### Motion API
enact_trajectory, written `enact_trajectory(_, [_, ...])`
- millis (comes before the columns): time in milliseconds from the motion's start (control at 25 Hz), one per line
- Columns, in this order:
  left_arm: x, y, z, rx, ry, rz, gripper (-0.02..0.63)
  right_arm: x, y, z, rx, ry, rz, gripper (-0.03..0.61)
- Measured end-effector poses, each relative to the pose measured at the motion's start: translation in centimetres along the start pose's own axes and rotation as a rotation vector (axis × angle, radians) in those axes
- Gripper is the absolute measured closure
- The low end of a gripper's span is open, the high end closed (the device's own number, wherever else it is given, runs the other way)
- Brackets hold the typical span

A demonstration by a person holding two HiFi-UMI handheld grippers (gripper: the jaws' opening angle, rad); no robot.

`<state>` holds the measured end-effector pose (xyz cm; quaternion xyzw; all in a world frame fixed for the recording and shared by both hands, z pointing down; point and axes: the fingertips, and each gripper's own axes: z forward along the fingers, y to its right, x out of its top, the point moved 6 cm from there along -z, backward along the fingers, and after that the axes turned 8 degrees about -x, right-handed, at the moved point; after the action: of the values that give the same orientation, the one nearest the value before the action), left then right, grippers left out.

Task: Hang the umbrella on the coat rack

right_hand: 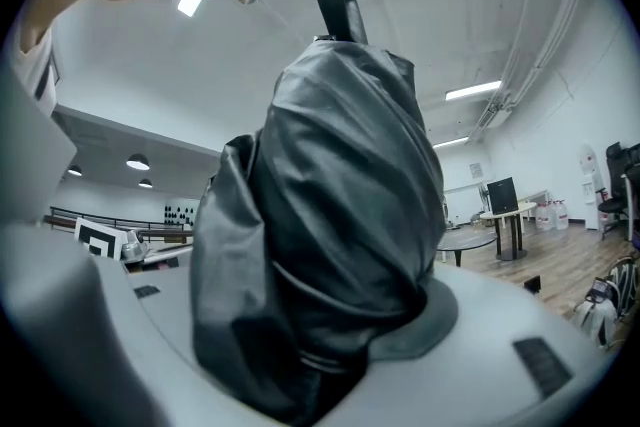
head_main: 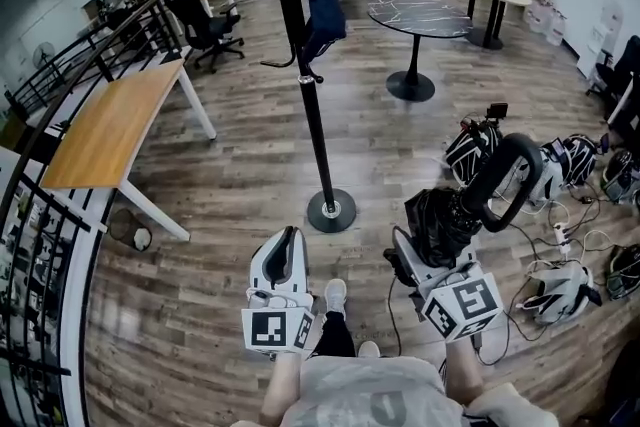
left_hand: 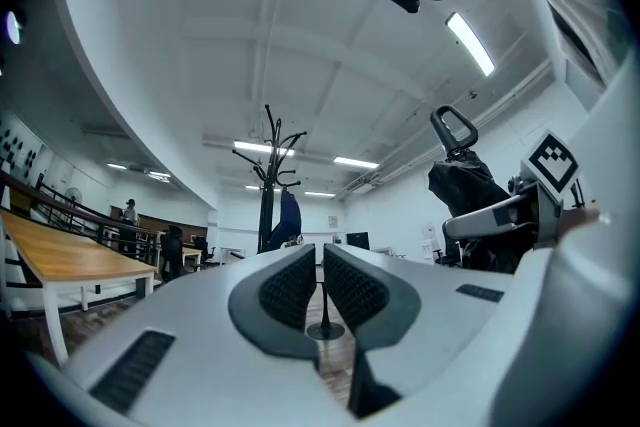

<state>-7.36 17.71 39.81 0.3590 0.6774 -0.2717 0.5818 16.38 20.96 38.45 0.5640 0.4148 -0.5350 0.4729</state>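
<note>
A folded black umbrella (head_main: 442, 218) with a looped black handle (head_main: 505, 177) stands upright in my right gripper (head_main: 432, 245), which is shut on its bundled fabric. In the right gripper view the umbrella (right_hand: 330, 205) fills the picture, handle (right_hand: 340, 3) on top, and hides most of my right gripper (right_hand: 320, 320). The black coat rack (head_main: 305, 85) stands ahead on a round base (head_main: 331, 211), with a dark blue garment (head_main: 322, 10) hanging from it. My left gripper (head_main: 282, 265) is shut and empty and points toward the rack. In the left gripper view, my left gripper (left_hand: 320, 280) frames the coat rack (left_hand: 268, 190).
A wooden table (head_main: 110, 130) and a black railing (head_main: 60, 75) run along the left. A round dark table (head_main: 420, 17) stands behind the rack. Bags and cables (head_main: 565, 170) lie on the floor at the right. Office chairs (head_main: 205, 20) are further back.
</note>
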Motion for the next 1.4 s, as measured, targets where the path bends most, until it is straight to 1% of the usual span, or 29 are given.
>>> enact_trajectory(160, [-0.4, -2.5, 2.9, 0.008, 0.013, -0.005, 0.566, -0.1, 0.2, 3.7, 0.012, -0.014, -0.006, 0.295])
enact_trajectory(320, [0.1, -6.1, 7.0, -0.006, 0.025, 0.000, 0.566, 1.2, 0.4, 8.3, 0.015, -0.012, -0.014, 0.295])
enact_trajectory(480, [0.8, -9.9, 11.4, -0.029, 0.056, 0.007, 0.566, 2.7, 0.6, 13.5, 0.017, 0.002, -0.001, 0.295])
enact_trajectory(720, [1.0, -16.0, 16.1, -0.050, 0.085, 0.022, 0.566, 3.6, 0.4, 20.9, -0.006, 0.008, 0.038, 0.295])
enact_trajectory(880, [0.6, -19.8, 18.1, -0.048, 0.091, 0.014, 0.566, 3.2, -0.5, 25.0, -0.005, 0.007, 0.106, 0.295])
enact_trajectory(960, [0.4, -21.2, 18.8, -0.042, 0.085, 0.020, 0.566, 3.1, -0.9, 26.8, 0.003, 0.008, 0.115, 0.295])
enact_trajectory(1080, [-0.3, -22.6, 19.7, -0.027, 0.073, 0.009, 0.566, 3.0, -1.0, 29.0, 0.012, -0.004, 0.120, 0.295])
enact_trajectory(1240, [-1.3, -23.2, 20.4, -0.009, 0.039, 0.005, 0.566, 2.7, -0.3, 30.7, 0.027, -0.012, 0.137, 0.295])
enact_trajectory(1400, [-1.0, -22.9, 21.4, 0.017, 0.053, 0.023, 0.566, 2.9, 0.8, 32.0, 0.065, -0.001, 0.151, 0.295])
